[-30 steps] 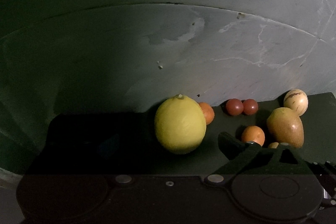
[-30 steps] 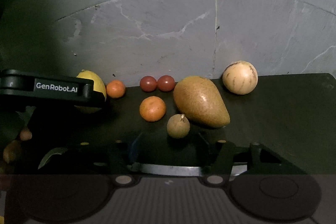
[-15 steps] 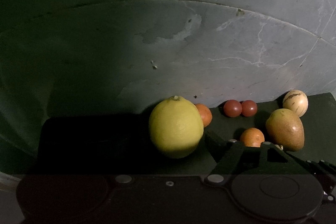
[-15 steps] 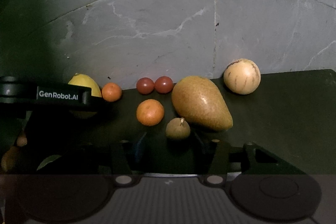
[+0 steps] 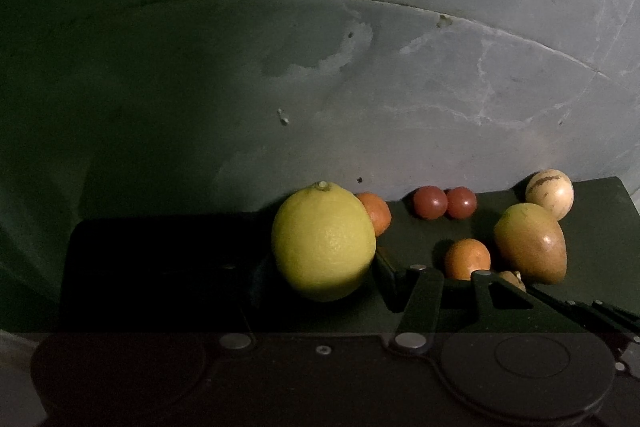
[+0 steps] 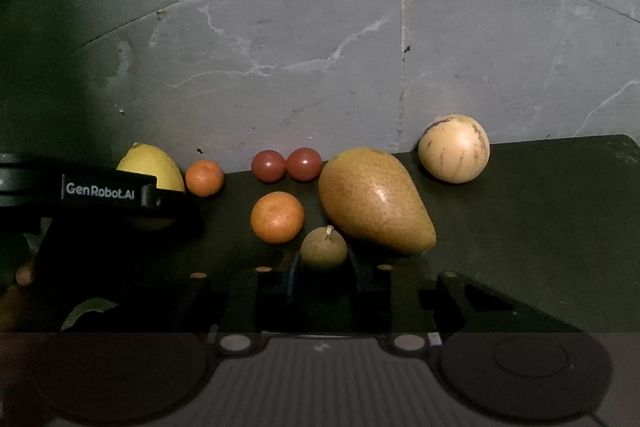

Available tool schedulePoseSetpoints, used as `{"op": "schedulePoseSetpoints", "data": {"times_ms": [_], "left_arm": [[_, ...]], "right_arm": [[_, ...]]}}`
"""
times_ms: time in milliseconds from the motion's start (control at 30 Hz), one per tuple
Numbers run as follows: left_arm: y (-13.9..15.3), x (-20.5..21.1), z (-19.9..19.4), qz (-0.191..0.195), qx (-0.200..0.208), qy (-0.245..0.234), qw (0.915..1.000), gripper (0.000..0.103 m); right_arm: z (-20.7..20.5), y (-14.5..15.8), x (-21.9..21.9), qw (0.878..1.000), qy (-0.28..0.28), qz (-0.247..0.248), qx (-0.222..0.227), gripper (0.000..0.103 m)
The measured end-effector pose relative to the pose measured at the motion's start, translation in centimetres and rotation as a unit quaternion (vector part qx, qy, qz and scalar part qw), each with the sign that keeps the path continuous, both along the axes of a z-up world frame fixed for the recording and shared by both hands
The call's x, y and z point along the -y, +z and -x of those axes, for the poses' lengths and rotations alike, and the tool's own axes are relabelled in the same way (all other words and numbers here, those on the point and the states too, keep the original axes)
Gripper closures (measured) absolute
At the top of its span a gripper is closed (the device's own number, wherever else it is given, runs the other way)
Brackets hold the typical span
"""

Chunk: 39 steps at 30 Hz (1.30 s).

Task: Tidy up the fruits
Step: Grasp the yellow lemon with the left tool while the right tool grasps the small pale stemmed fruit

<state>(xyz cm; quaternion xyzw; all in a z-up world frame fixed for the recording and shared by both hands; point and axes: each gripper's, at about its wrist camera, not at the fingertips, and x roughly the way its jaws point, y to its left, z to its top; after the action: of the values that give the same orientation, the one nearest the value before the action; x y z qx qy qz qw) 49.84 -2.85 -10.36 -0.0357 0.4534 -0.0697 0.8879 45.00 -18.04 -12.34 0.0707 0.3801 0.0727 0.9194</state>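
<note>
Yellow, round lemon (image 5: 323,242) now sits between the fingers of the left gripper (image 5: 320,269), which came closer; whether it is grasped I cannot tell. The right gripper (image 6: 322,269) narrowed around the small brown stemmed fruit (image 6: 323,248) but looks not clenched. On the dark mat (image 6: 540,211) I count two oranges, two red tomatoes, one pear, one striped round fruit.

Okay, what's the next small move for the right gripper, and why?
Probably close the right gripper on the small round brownish-green fruit. Its dark fingers already sit on either side of that fruit with a slight gap showing, and the large brown pear-shaped fruit lies close behind, so pushing forward risks nudging it.
</note>
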Motion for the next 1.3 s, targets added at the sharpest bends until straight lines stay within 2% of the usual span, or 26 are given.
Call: {"op": "schedulePoseSetpoints", "data": {"times_ms": [467,900,1300], "left_arm": [[0.2,0.1,3.1,0.019,-0.011,-0.007,0.9997,0.048],[1.5,-0.3,5.9,0.022,-0.003,-0.012,0.9997,0.048],[1.5,-0.1,9.7,0.032,-0.017,-0.021,0.9991,0.048]], "right_arm": [[1.8,0.7,-0.5,1.000,0.015,-0.006,0.009,0.075],[4.1,2.1,-0.8,0.999,0.020,-0.010,0.028,0.075],[9.0,2.0,-0.7,0.999,0.025,-0.015,0.025,0.075]]}}
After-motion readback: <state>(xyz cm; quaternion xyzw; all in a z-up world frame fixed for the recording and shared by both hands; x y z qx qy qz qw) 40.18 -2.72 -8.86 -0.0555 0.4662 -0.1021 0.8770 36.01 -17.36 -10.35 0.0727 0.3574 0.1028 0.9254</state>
